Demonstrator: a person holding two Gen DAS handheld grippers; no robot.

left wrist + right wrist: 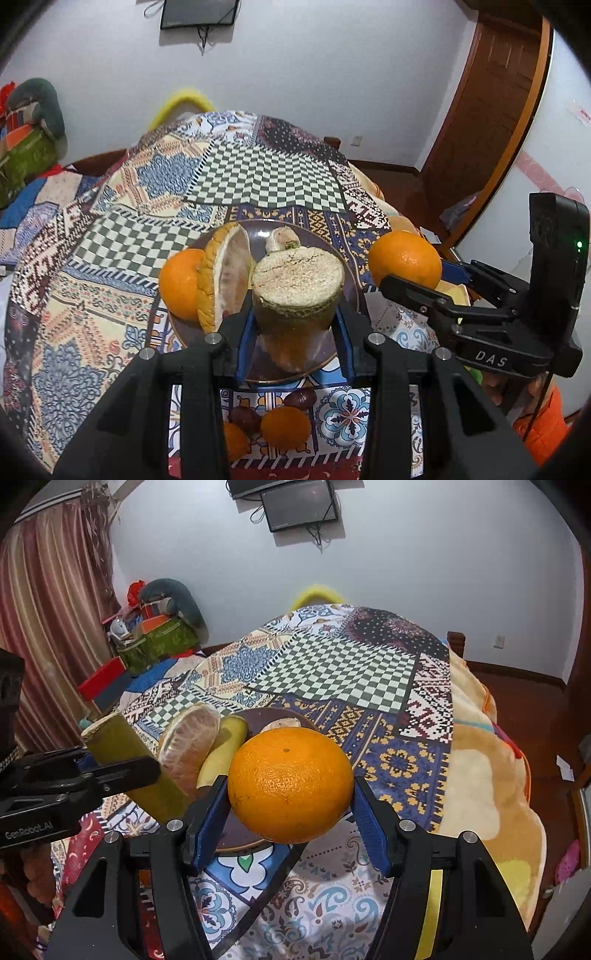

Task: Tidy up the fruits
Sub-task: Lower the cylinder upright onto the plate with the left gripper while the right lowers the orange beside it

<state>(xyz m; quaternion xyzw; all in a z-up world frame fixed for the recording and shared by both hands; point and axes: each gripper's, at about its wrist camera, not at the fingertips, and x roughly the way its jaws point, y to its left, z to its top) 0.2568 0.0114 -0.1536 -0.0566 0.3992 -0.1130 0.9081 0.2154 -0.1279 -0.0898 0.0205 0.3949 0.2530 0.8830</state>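
Observation:
My left gripper is shut on a thick green cane piece with a pale fibrous cut end, held tilted over the near part of a brown plate. On the plate lie a pomelo wedge, an orange and a banana piece. My right gripper is shut on a large orange, just right of the plate. In the right wrist view the left gripper holds the cane piece beside the pomelo wedge and the banana.
Everything rests on a patchwork blanket over a bed. Small tangerines and dark brown fruits lie on the cloth below the plate. Boxes and bags pile up at the far left. A door stands right.

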